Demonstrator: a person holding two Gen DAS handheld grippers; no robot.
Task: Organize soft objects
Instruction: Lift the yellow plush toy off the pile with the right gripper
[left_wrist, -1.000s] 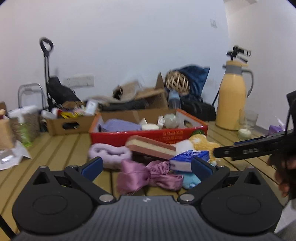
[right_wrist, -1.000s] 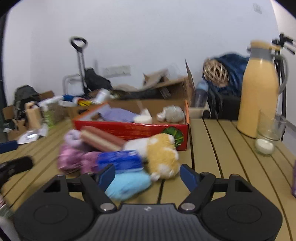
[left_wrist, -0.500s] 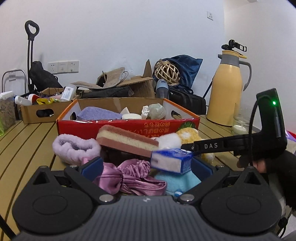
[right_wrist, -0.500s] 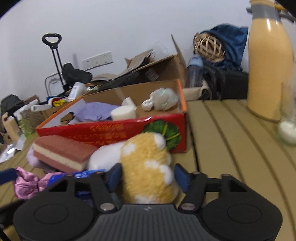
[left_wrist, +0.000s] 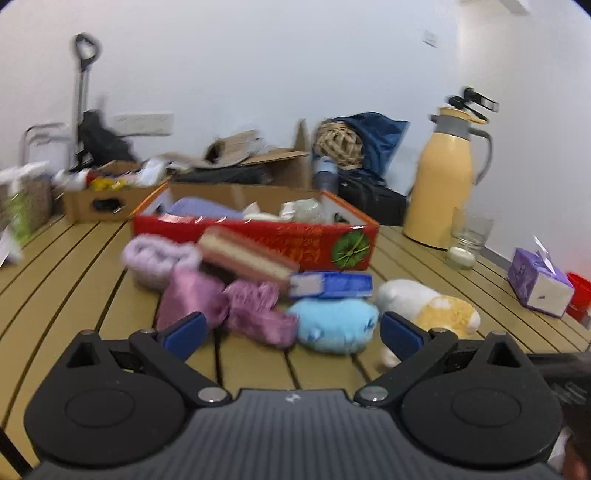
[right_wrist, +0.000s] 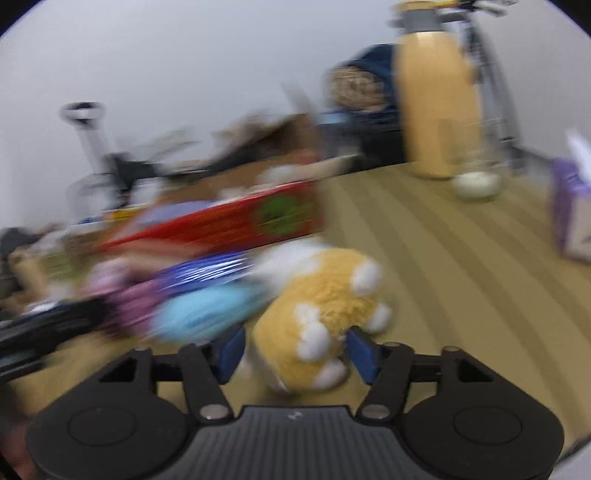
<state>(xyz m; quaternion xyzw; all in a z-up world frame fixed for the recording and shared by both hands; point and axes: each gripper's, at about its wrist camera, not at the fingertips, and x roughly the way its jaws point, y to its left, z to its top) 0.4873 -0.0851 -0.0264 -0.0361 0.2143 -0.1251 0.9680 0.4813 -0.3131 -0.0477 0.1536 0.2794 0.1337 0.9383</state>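
Note:
A pile of soft things lies on the slatted table before the red box (left_wrist: 255, 236): a lilac fluffy band (left_wrist: 155, 258), a pink-and-cream sponge (left_wrist: 247, 254), a blue pack (left_wrist: 330, 284), purple satin cloth (left_wrist: 221, 302) and a light blue plush (left_wrist: 334, 325). My left gripper (left_wrist: 291, 330) hovers open just short of them, holding nothing. The yellow-and-white plush (right_wrist: 317, 314) sits apart at the pile's right, also seen as the yellow-and-white plush (left_wrist: 432, 306). My right gripper (right_wrist: 295, 350) is shut on it, with the jaws opening; this view is heavily blurred.
A yellow thermos (left_wrist: 447, 192) and a glass with a candle (left_wrist: 467, 240) stand at the back right. A purple tissue box (left_wrist: 537, 284) sits near the right edge. A cardboard box (left_wrist: 107, 199) and clutter line the back left, behind the red box.
The right gripper closed around the yellow plush and pulled it out of the pile, toward the right and nearer. The left gripper drew back a little from the pile.

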